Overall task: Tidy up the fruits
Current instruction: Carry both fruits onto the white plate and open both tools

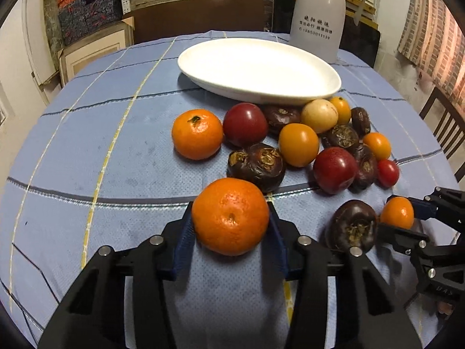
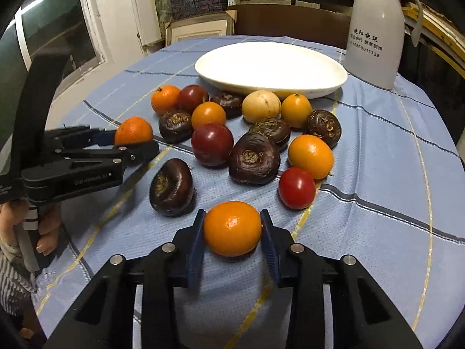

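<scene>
My left gripper (image 1: 230, 218) is shut on a large mandarin (image 1: 230, 216), low over the blue cloth; it also shows in the right wrist view (image 2: 133, 138) with the mandarin (image 2: 133, 131). My right gripper (image 2: 232, 229) is shut on a small orange kumquat-like fruit (image 2: 232, 228), also seen in the left wrist view (image 1: 397, 213). An empty white oval plate (image 1: 258, 69) (image 2: 270, 68) sits behind a heap of fruit: another mandarin (image 1: 197, 133), dark red plums (image 1: 245, 124), dark water chestnuts (image 1: 257, 165), yellow-orange fruits (image 1: 298, 144), a cherry tomato (image 2: 296, 187).
A white thermos jug (image 1: 318, 14) (image 2: 375, 29) stands behind the plate at the table's far right. A loose water chestnut (image 1: 351, 226) (image 2: 171, 187) lies between the two grippers. A wooden chair (image 1: 444, 128) stands off the table's right edge. Shelves and boxes fill the background.
</scene>
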The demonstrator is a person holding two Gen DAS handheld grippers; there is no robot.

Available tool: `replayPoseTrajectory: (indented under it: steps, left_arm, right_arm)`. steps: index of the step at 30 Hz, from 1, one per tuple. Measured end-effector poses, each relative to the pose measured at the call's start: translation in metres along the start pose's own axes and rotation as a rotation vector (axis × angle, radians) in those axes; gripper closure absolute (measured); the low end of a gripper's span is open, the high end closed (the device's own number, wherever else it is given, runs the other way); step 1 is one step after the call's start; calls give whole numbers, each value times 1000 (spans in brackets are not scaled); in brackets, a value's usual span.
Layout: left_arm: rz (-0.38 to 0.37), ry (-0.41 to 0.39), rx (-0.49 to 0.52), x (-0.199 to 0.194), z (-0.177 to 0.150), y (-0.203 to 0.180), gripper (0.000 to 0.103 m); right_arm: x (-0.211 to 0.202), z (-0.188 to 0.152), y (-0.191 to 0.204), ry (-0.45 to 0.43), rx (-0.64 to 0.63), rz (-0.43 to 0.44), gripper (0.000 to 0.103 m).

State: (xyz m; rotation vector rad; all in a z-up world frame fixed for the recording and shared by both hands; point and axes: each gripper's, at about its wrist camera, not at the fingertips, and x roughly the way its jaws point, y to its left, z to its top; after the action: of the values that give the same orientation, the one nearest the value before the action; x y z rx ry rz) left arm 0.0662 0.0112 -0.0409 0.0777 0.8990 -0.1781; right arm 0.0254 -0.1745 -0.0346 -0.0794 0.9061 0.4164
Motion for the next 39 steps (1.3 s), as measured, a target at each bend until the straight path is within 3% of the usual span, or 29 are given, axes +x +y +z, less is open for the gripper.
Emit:
replayPoseTrajectory:
  steps: [4,9,12,18,21,24,29,34,39]
  left_arm:
    - [-27,-42,-23,-22,15,3,58]
    - [-15,-111,-58,-31,80,5,57]
    - [-31,-91,-93,-5,114,4,57]
    - [-39,-6,-126,58,143,7,57]
    - [-39,-13,-107,68,144,8,56]
    - [-60,-36,-120,63,142,10,45]
    - [-49,-98,-147,34,130,24,43]
    - [-1,-139,-210,4,89,44,31]
    - [37,-77,-231,8,48,55,31]
  right_arm:
    - [-23,12,-13,-69,41,18,66]
    - [-41,68,-34,-177,84,2,65]
    - [-15,111,-49,-188,121,-2,65]
    - [52,146,-67,-113,141,-5,65]
    - [68,147,-73,-109,165,-5,64]
    - [64,146,-75,-128,170,-4,46]
    - [26,139,-77,-225,184,20,45]
    - [-10,101,-79,-302,219,8,39]
    - [-11,59,-79,-263,243,-5,38]
